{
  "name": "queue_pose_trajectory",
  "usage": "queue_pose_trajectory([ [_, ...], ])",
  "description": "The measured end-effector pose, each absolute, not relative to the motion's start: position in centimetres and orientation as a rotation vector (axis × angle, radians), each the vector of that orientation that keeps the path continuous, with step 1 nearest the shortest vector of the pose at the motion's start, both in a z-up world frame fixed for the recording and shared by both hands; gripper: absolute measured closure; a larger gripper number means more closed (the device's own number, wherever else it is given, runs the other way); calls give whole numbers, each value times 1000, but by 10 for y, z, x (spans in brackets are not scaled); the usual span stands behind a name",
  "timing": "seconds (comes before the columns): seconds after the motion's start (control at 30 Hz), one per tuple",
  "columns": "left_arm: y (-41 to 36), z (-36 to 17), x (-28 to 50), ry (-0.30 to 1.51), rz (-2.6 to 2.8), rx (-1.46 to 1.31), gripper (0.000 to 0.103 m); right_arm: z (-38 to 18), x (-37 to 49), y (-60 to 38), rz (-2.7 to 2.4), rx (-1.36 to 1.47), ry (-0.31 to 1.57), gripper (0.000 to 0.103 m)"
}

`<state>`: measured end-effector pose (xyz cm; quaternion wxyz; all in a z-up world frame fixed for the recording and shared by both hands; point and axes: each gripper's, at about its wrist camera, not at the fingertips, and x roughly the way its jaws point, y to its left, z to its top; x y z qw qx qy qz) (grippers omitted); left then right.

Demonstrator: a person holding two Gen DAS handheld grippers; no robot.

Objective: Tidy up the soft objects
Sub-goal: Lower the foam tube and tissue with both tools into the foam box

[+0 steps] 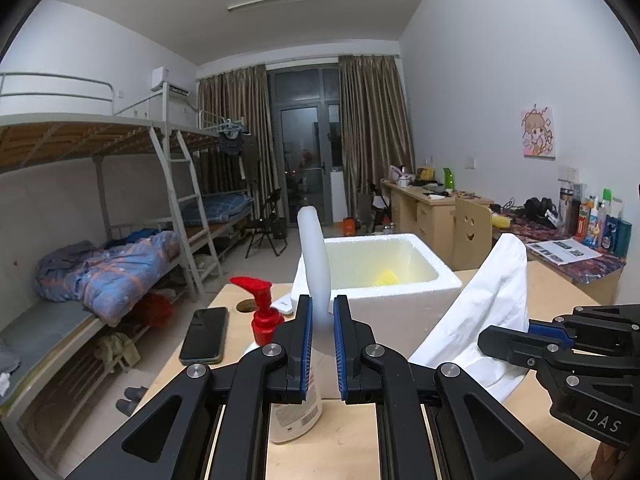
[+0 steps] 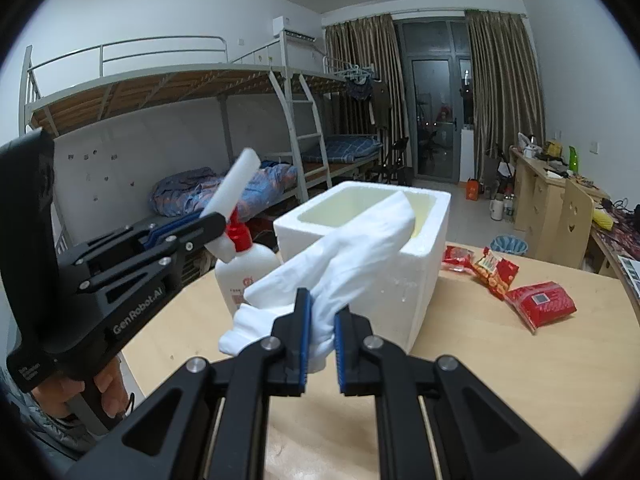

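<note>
Both jaws are clamped on soft things — the right gripper (image 2: 319, 334) on a white cloth (image 2: 344, 248) whose far end already overhangs the foam box (image 2: 400, 276), the left gripper (image 1: 322, 330) on an upright foam strip (image 1: 314, 248) just short of it.

The black body of the right gripper (image 1: 532, 326), seen from the left wrist camera, carries white letters "DAS". The black body of the left gripper (image 2: 218, 222) reads "GenRobot.AI". Red print on the white pump bottle (image 2: 248, 276) is too small to read.
</note>
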<state>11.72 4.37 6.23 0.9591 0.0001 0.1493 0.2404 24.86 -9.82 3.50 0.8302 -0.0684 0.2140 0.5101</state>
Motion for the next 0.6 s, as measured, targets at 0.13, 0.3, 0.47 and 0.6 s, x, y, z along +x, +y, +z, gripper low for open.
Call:
queue_pose_trajectory([
  [0.13,46,70,115,271,479,10,92,43,250,-95,1070,-142,431,89],
  [0.3,44,85,115,228,473,28,92,58,249,-95,1062,-144,388,89],
  [0.47,45,89,119,236,451,34,92,65,255,-91,1053,-147,376,89],
  [0.6,50,90,127,267,409,10,92,66,262,-87,1049,-148,383,89],
])
